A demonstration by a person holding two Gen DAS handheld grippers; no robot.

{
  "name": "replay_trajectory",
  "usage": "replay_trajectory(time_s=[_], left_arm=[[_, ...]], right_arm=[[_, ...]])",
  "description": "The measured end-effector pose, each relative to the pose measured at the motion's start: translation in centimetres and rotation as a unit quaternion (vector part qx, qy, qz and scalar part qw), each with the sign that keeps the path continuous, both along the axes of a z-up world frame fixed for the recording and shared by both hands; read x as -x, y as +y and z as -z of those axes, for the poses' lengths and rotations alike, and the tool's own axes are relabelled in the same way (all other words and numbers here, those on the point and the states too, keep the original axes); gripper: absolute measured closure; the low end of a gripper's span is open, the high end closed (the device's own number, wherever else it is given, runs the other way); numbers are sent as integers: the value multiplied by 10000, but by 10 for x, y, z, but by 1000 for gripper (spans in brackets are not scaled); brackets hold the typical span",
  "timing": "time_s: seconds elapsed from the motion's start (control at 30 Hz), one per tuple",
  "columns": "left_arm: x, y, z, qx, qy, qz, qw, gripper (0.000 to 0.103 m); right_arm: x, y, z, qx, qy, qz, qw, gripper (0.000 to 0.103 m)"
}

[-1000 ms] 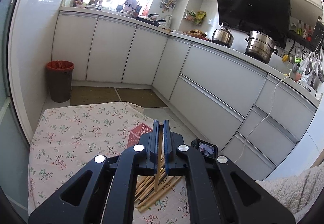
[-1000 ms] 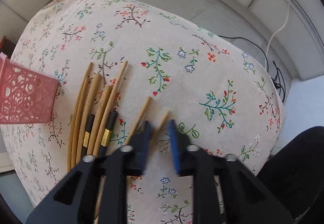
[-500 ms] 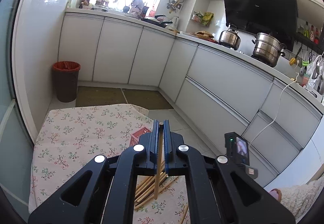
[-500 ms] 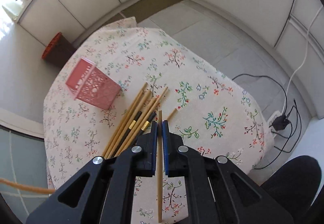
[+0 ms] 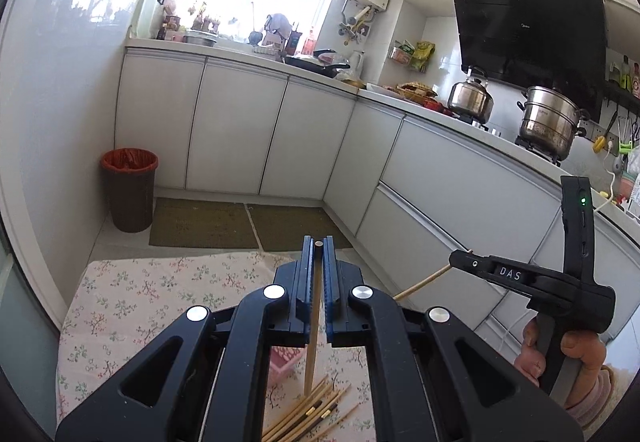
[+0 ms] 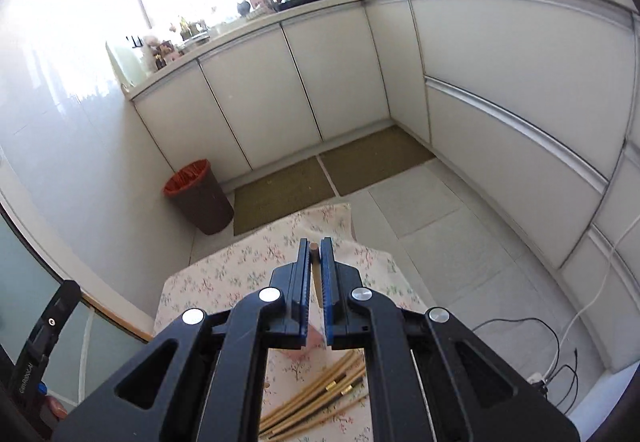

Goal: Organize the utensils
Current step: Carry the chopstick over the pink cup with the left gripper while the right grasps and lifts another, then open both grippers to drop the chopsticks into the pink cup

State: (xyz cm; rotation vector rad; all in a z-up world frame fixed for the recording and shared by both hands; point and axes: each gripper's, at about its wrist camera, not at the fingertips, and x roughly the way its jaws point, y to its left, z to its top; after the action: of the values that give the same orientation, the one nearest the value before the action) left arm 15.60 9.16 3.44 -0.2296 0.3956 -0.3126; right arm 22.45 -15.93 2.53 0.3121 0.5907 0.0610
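Left wrist view looks over a desk [image 5: 132, 294] draped in a cream cloth printed with small flowers, set in an L-shaped kitchen of white cabinet doors under a pale counter. One brown bin [image 5: 129, 189] with a red liner stands on the tiled floor by the wall, and two olive mats [image 5: 248, 222] lie side by side before the cabinets. Two steel pots [image 5: 548, 126] sit on the stove beneath a black hood, and a white water heater hangs beside the bright window.

On this side the left gripper [image 5: 319, 248] has its jaws clamped on one wooden chopstick [image 5: 312, 322], which hangs nearly upright, its lower end above the heap of loose chopsticks [image 5: 308, 416] on the cloth. That heap is partly hidden by both grippers, so no sure count is possible; at least two in it have dark ends with gold bands. One pink basket [image 5: 285, 358] shows just behind the heap.

Right wrist view shows the right gripper [image 6: 316, 248] with jaws pinched on a second chopstick [image 6: 315, 274], held above the desk. The same gripper appears at the right of the left view, gripped by a hand [image 5: 560, 358], the stick jutting out sideways.
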Motion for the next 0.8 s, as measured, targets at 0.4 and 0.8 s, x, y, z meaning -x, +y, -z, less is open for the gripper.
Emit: replay_trajectory(time_s=[0.4,0.8], left_arm=[[-69,-5,31,-166,202,-410,9988,99],[-76,14,48,0,441,-669,9968,74]], right_arm=[[-52,37,15,-40,104,-429,9990,98],[-51,59,47,296,264,-445,9982,75]])
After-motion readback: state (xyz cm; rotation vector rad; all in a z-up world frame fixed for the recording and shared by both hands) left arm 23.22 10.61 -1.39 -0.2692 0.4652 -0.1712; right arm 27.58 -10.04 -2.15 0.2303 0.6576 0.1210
